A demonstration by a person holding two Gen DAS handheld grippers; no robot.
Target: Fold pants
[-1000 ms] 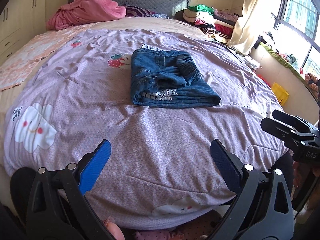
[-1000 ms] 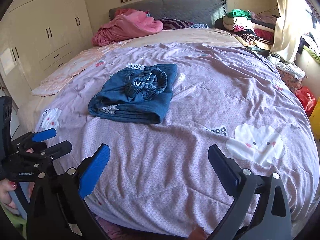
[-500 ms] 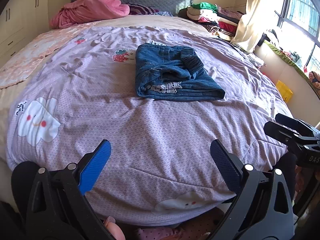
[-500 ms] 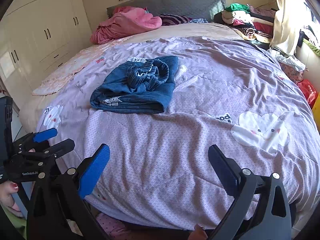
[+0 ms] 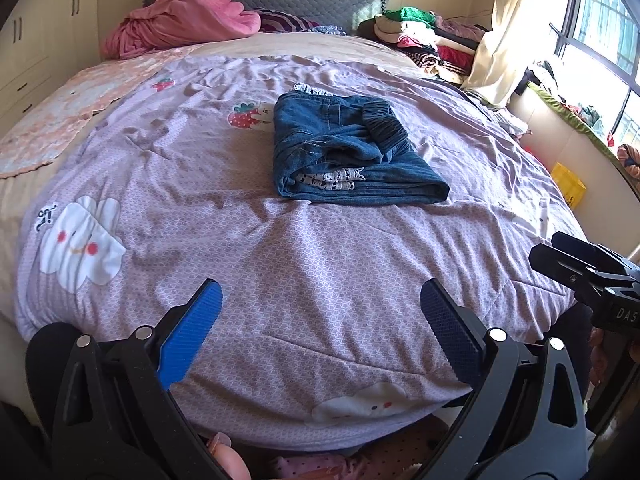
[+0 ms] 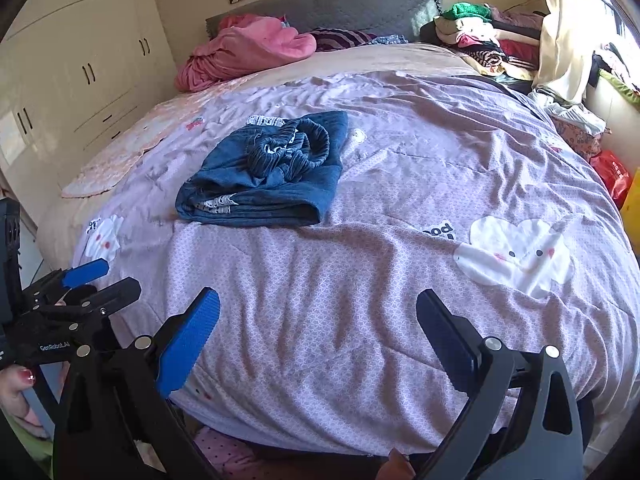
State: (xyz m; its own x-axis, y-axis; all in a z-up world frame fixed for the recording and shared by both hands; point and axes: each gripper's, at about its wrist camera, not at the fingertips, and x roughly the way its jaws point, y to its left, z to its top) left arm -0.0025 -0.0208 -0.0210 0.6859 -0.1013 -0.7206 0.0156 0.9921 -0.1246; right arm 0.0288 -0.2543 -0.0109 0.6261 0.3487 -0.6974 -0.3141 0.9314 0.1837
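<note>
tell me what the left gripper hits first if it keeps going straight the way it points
Probably the purple quilt. The left gripper is open and empty at the bed's near edge, with bare quilt between its fingers. The folded jeans lie further along that line, though depth is hard to judge.

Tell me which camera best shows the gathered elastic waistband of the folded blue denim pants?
The right wrist view: the elastic waistband of the folded blue denim pants bunches on top, facing the camera. The left wrist view shows only one short stretch.

Sunlit bedroom around a wide bed (image 5: 320, 280)

Grey headboard (image 6: 360, 4) at the bed's far end, cream wardrobe (image 6: 80, 60) left of it, window (image 5: 600, 20) with pale curtain (image 5: 508, 32) to its right.
</note>
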